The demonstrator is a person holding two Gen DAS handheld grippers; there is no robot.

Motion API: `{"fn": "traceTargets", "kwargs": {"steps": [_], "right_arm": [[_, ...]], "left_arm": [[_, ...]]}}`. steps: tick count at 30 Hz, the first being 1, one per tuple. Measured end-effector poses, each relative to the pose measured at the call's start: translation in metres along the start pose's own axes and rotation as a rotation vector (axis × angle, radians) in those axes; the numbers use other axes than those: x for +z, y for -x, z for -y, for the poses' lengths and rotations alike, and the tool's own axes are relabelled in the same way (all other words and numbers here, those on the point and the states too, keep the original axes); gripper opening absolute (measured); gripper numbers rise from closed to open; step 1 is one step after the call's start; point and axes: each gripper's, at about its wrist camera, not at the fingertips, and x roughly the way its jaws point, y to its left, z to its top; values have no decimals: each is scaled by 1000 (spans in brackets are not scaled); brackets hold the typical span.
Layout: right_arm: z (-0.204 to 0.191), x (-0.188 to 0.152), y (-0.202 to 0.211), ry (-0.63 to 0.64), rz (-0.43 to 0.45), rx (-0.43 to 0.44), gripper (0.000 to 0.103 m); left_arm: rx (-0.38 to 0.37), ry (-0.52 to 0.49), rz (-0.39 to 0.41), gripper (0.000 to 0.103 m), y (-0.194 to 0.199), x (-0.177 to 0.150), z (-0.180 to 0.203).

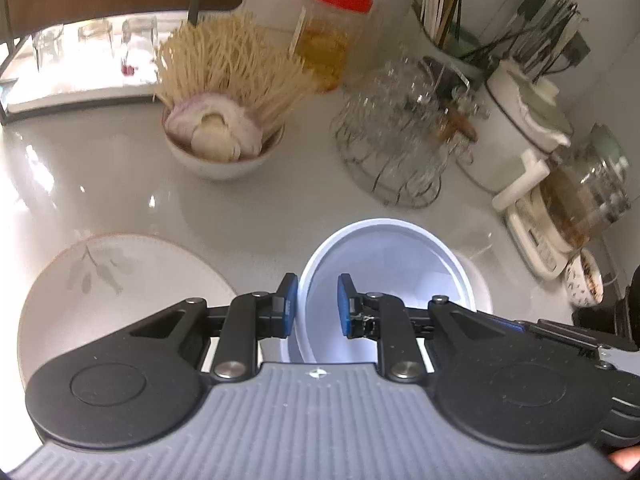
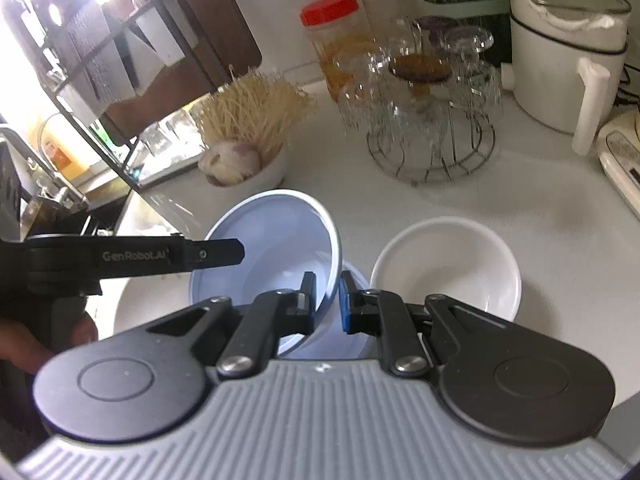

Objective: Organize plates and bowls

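Note:
My right gripper (image 2: 327,296) is shut on the rim of a light blue bowl (image 2: 276,240), which is lifted and tilted to the left over a second blue bowl (image 2: 352,344) beneath it. A white bowl (image 2: 448,264) sits on the counter just to the right. In the left wrist view the blue bowl (image 1: 400,272) lies ahead of my left gripper (image 1: 318,304), whose jaws stand a little apart astride its near rim, not clamped. A white plate with a leaf print (image 1: 120,284) lies to the left. The left gripper's body (image 2: 120,258) shows in the right wrist view.
A bowl with garlic and dry noodles (image 1: 224,136), a red-lidded jar (image 1: 336,32), a wire rack of glasses (image 1: 400,136), a white electric pot (image 1: 520,128), a utensil holder (image 1: 444,12) and a scale with a glass pot (image 1: 560,216) crowd the back of the counter. A sink rack (image 2: 100,80) stands at the left.

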Motion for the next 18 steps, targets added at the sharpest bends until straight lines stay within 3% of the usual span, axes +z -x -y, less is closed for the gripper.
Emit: {"fn": "traceTargets", "kwargs": {"steps": [8,11,13,18], "right_arm": [[3,-7,-7,-32,-26,-18,16],[3,-7,-5,-45,-17,-13,17],[3,-6,-3,-45,-11,-14,17],[6,1,5,-49,21,-23,18]], "left_arm": [[0,-14,-46,25,-10,-4,-2],[-6,-18,-53,35,-11,-2,-1],[2,-21,-53,48,-10,-1,0],[10,-26,-36,53,-1,5,0]]}}
